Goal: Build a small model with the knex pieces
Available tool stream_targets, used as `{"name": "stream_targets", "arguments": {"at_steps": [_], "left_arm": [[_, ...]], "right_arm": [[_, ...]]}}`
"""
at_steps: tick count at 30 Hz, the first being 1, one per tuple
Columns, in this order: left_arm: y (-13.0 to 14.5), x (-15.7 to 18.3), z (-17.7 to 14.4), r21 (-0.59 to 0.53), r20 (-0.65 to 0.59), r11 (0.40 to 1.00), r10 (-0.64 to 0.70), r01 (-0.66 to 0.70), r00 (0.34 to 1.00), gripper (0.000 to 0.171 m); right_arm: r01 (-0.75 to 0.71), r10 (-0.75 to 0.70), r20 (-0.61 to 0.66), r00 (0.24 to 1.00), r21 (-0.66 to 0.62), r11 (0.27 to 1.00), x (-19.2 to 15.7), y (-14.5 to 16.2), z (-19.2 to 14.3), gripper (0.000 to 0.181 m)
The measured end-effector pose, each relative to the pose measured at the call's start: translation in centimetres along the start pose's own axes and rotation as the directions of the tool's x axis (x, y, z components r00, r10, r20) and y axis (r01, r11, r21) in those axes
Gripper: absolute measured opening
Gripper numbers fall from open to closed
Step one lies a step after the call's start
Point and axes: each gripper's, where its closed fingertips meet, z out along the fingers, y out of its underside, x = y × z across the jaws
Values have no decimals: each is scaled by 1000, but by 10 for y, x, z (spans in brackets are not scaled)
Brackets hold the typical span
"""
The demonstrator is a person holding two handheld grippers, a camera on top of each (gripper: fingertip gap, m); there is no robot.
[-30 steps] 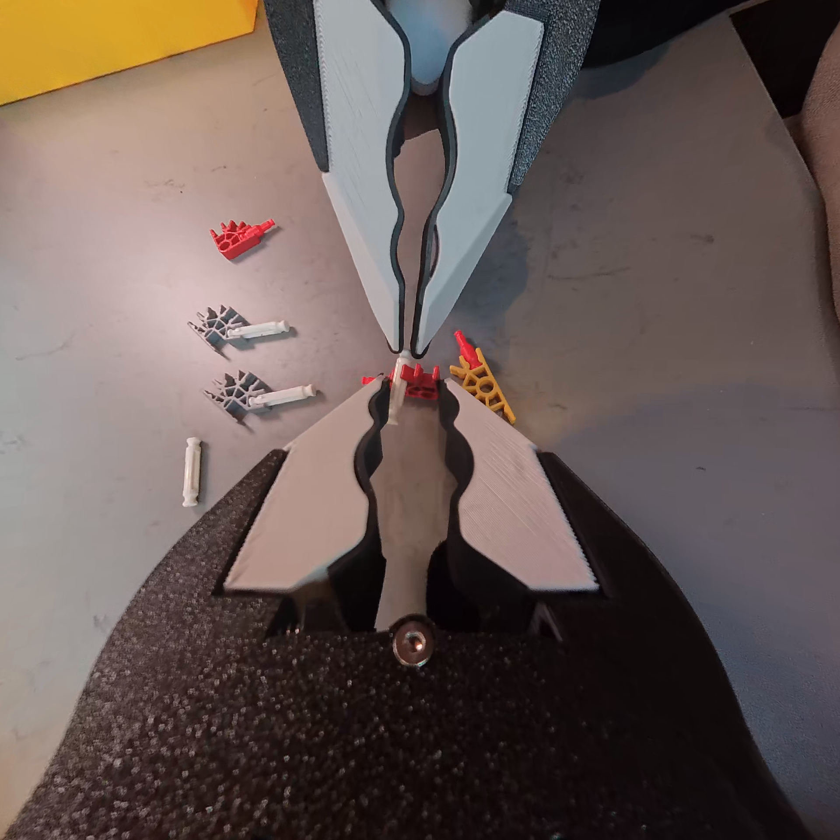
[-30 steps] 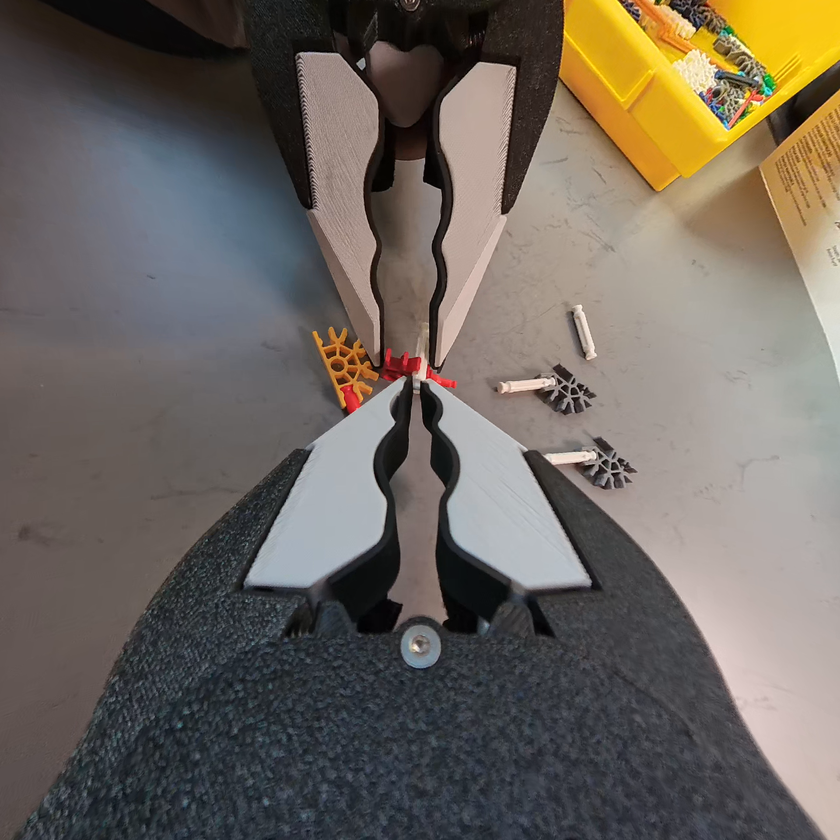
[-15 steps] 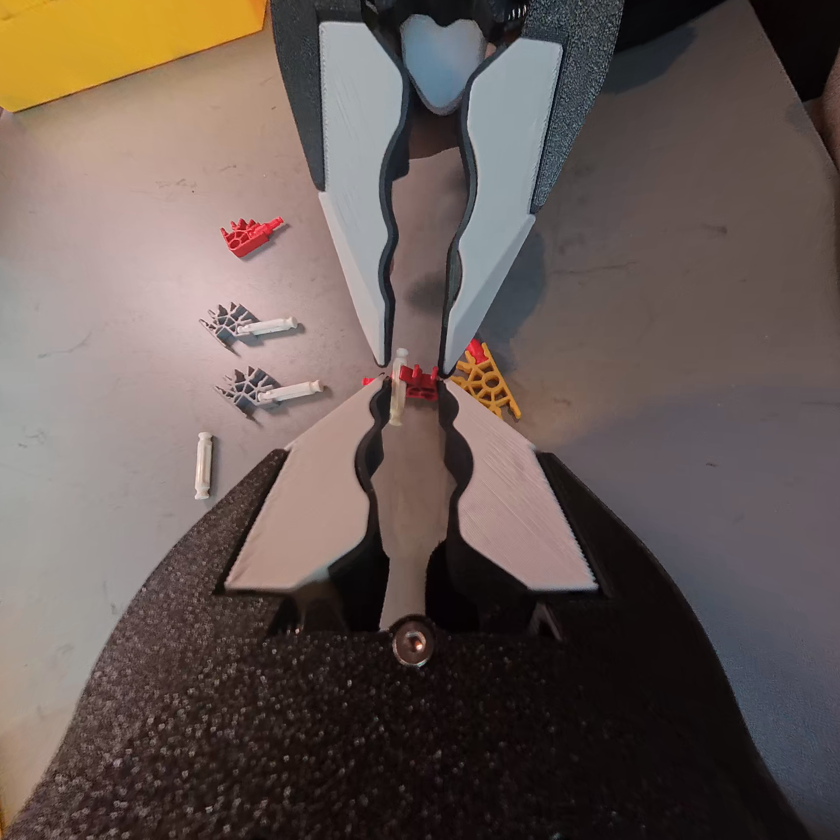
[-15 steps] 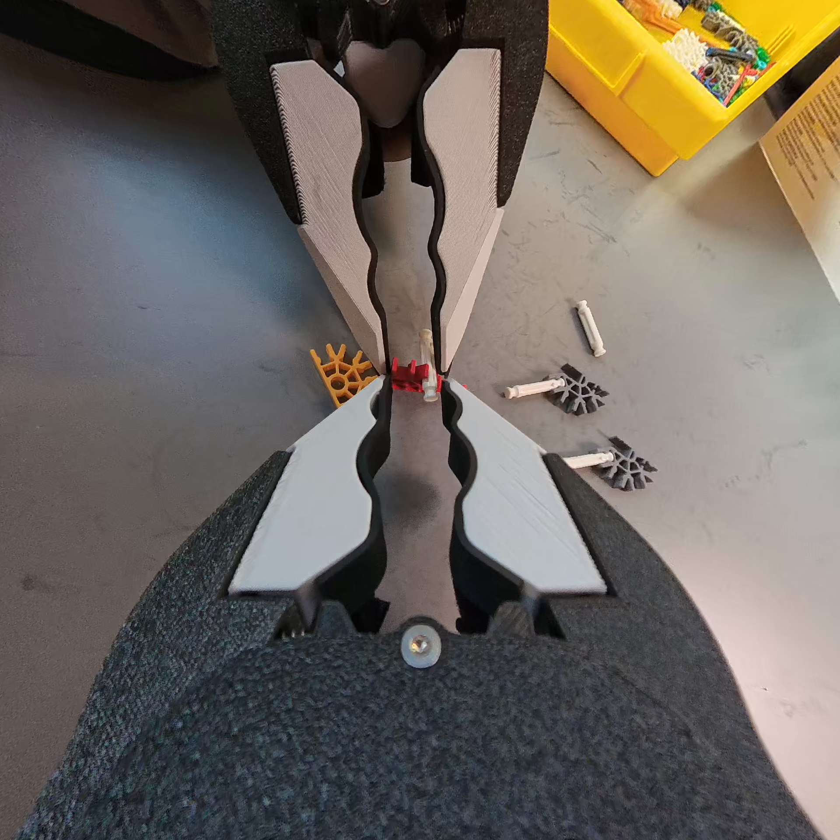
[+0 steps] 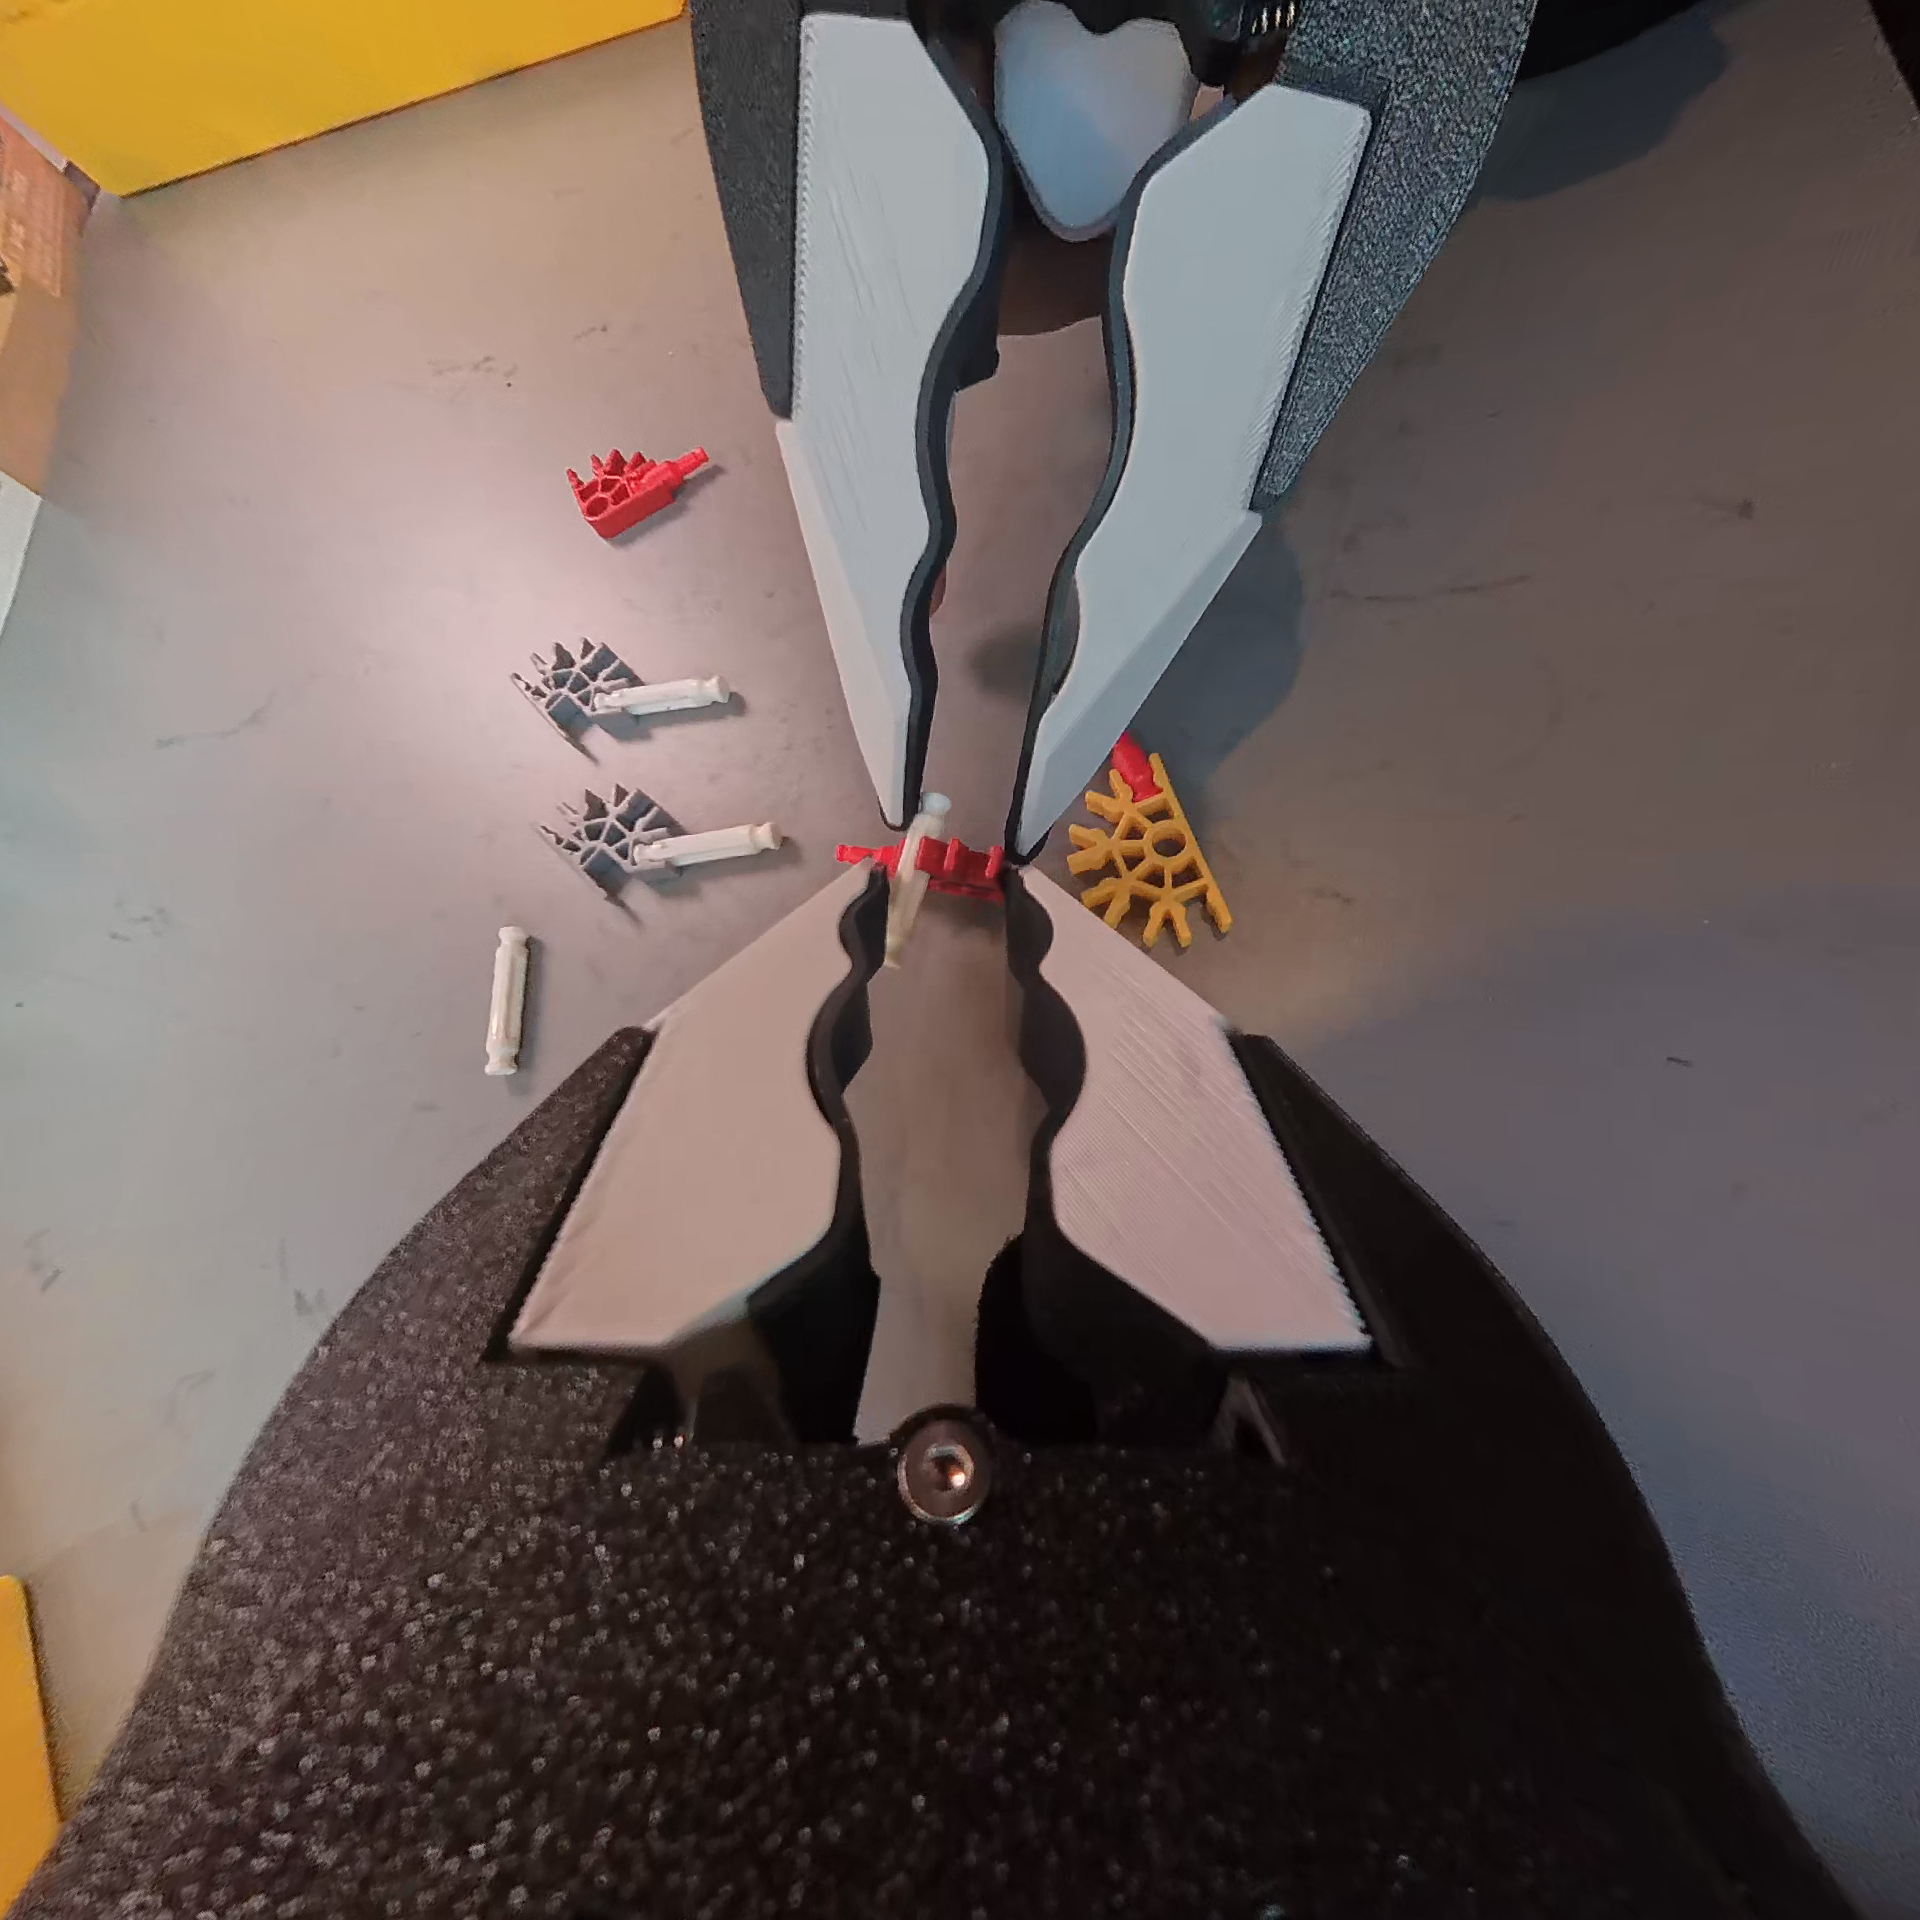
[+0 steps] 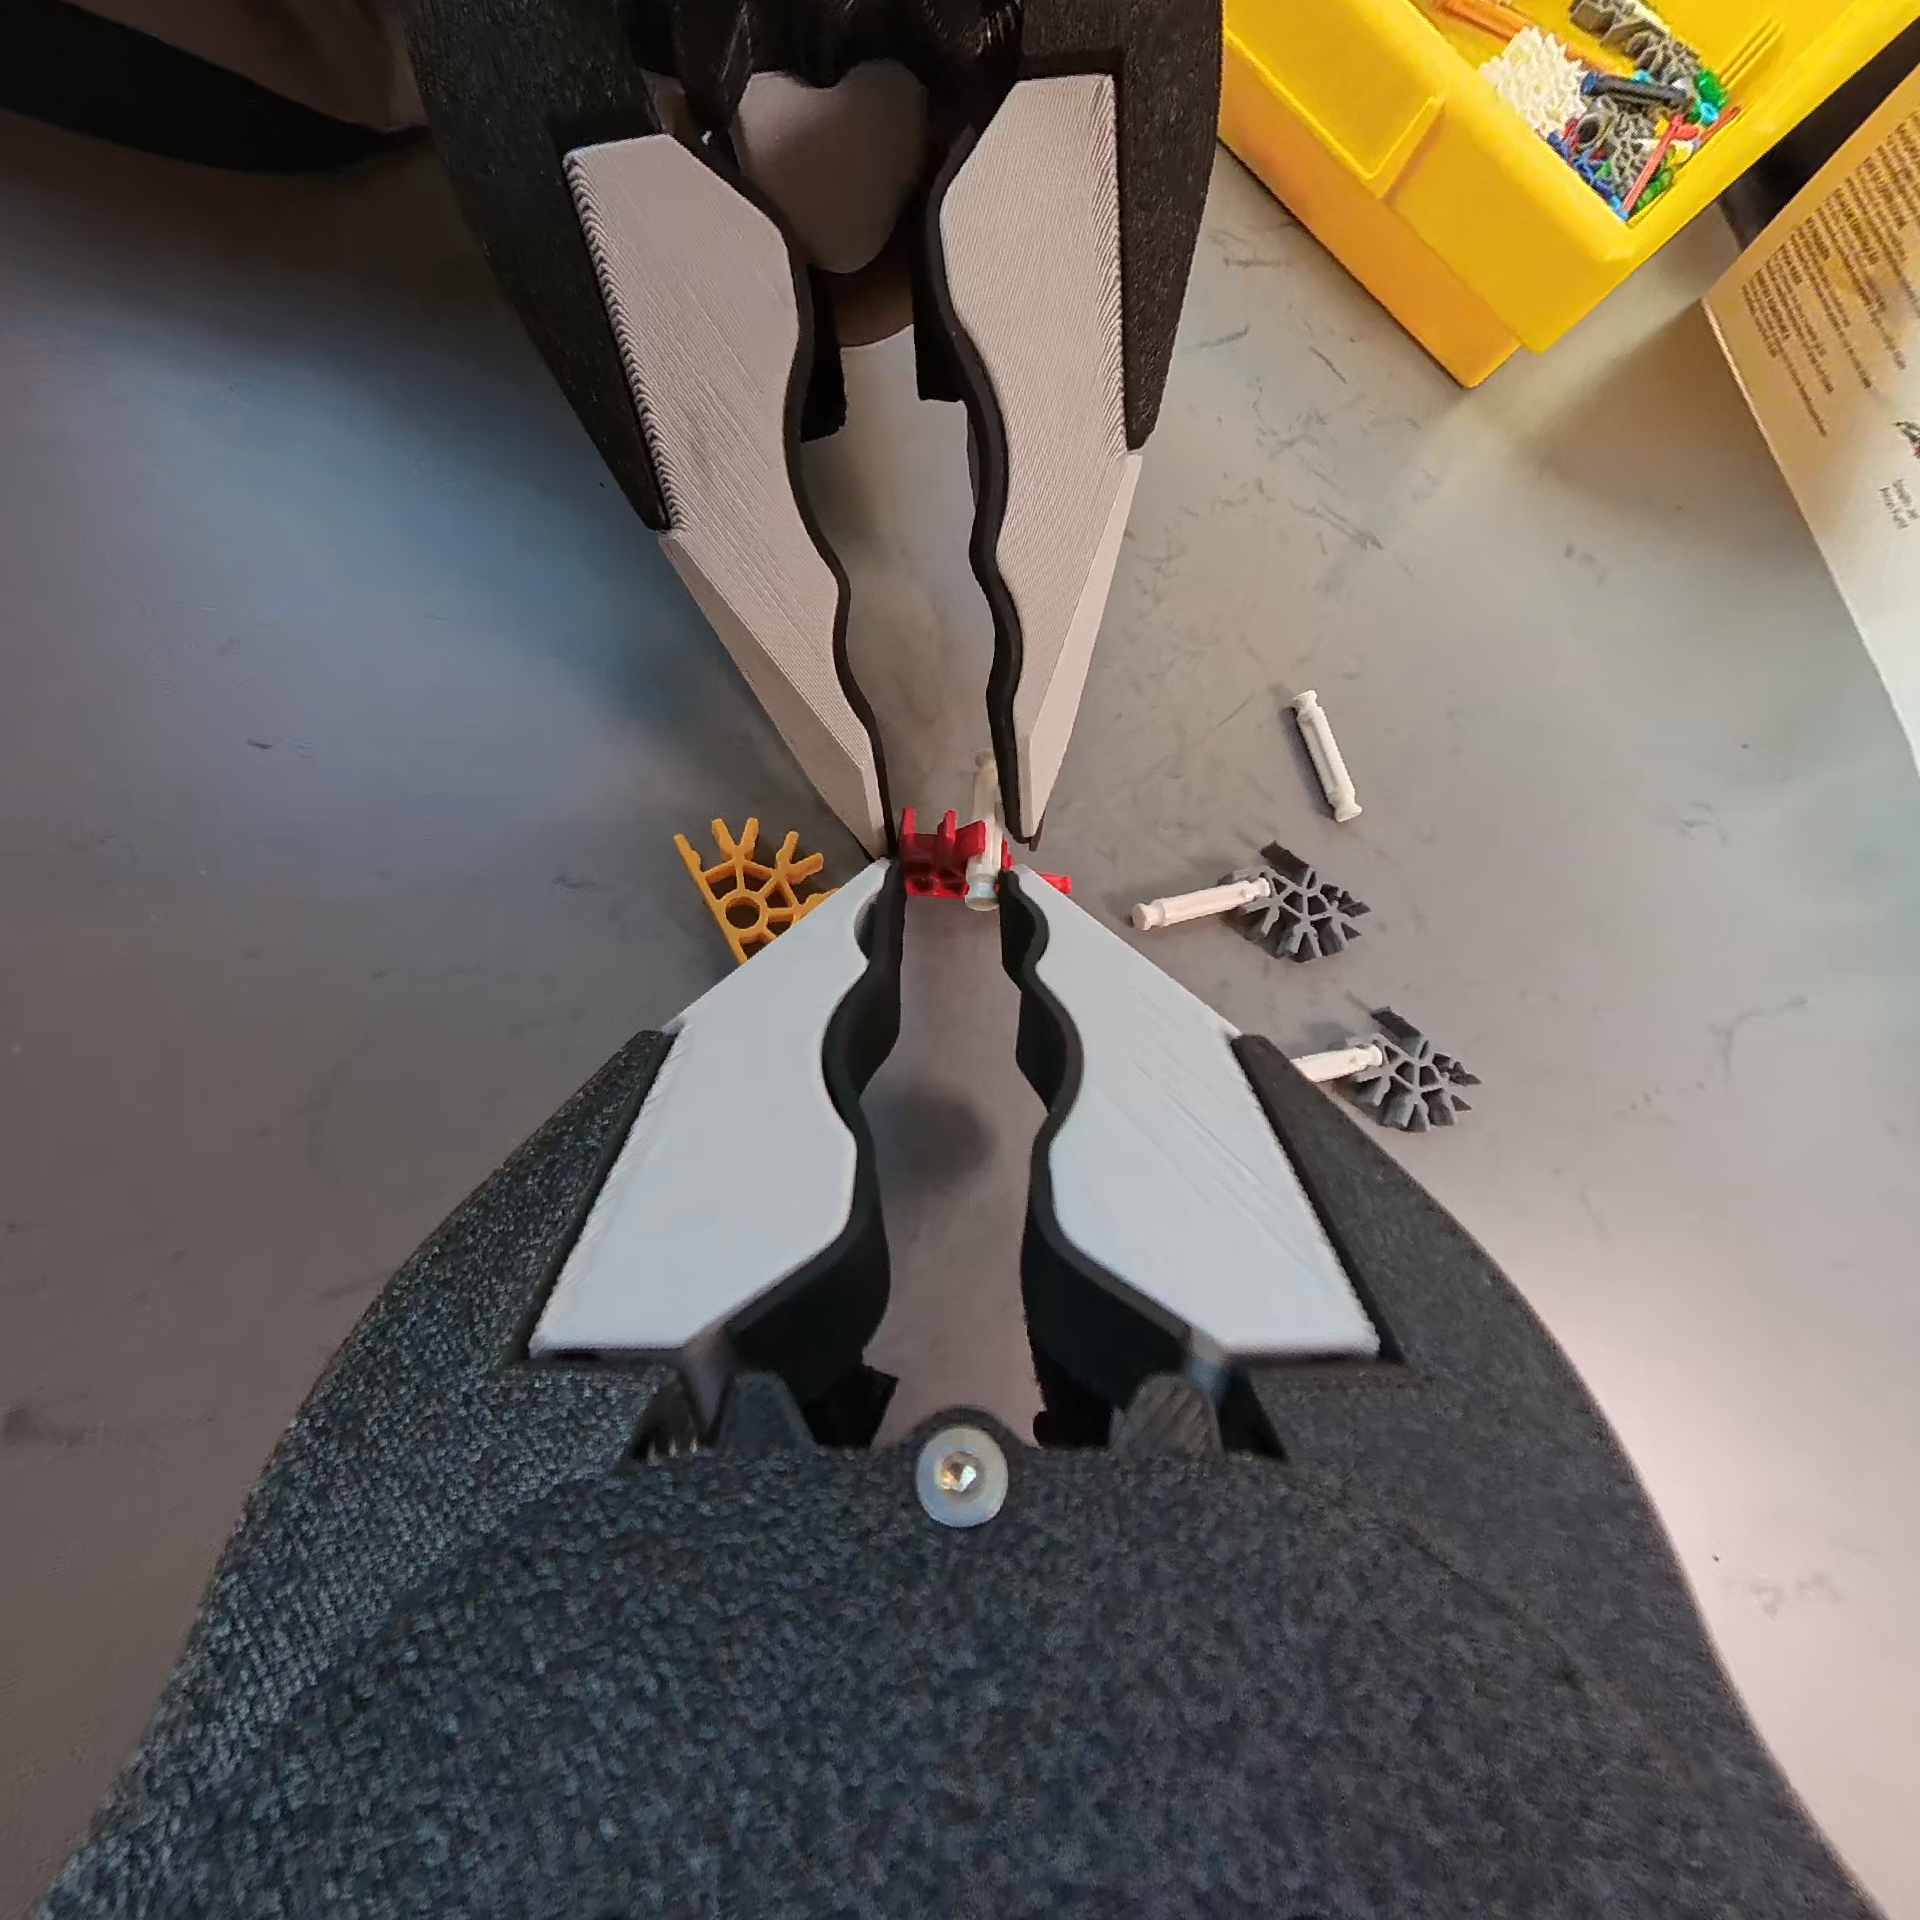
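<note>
Both claws meet nose to nose over the grey table (image 5: pixel 1558 727); the left claw (image 5: pixel 943 878) is pinching a small red connector (image 5: pixel 956 860) right at its very tips, with a white rod (image 5: pixel 912 883) stuck through the connector's left end and leaning against the left finger; a bit of red rod pokes out sideways past that finger too.

The right claw (image 6: pixel 945 878) comes in from the opposite side; its fingers are spread, tips straddling the same red piece; can't tell whether they actually touch it or just sit beside it.

Just beside the pinch lies a yellow connector (image 5: pixel 1148 868) with a red stub on it. Off to the left claw's left there are two grey connectors (image 5: pixel 582 691) (image 5: pixel 608 836), each with a white rod plugged in, a loose white rod (image 5: pixel 506 997) and another red connector (image 5: pixel 629 488). A yellow bin (image 6: pixel 1455 208) of mixed parts and a printed sheet (image 6: pixel 1849 343) sit farther off.

My take on handling: a hold that far out on the tips lets the part twist easily; I'd keep the left squeeze even and square; the rod looks tilted, so any push on it should run along its length, not sideways.
</note>
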Motion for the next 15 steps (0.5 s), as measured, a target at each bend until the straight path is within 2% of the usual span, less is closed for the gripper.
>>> {"name": "stream_targets", "arguments": {"at_steps": [15], "left_arm": [[1, 3, 0, -64, 11, 998, -15, 16, 1000, 20]], "right_arm": [[130, -132, -114, 985, -27, 991, 0, 0, 2, 13]]}}
